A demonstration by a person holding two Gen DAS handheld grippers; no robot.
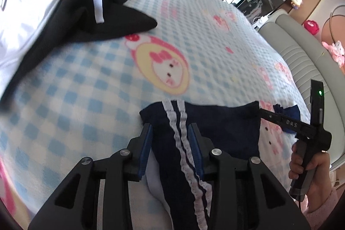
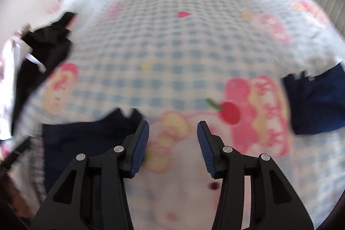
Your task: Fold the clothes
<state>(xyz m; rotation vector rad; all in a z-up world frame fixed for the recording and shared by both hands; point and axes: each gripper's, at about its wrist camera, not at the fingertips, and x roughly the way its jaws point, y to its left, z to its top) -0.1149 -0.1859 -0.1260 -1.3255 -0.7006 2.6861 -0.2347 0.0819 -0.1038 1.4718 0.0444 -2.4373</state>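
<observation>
- On the checked bed blanket [image 1: 90, 87], your navy garment [image 1: 207, 120] with the white lace stripe sits at 6 o'clock in the left view.
- Your left gripper [image 1: 170, 133] has its fingers spread around that stripe, not clamped.
- Your right gripper [image 2: 173, 133] is wide open over bare blanket, garment just beside at 9 o'clock.
- Black clothing [image 1: 103, 14] lies at 10 o'clock.

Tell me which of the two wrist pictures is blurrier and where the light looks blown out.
Right wrist view: blurrier, the checked blanket and the black garment smeared as by motion, only the right claw crisp. Left wrist view: sharper near the navy lace-trimmed garment between the left claw fingers, softer toward the edges; the white fabric at top left is washed out. Both bend strongly from the fisheye.
</observation>
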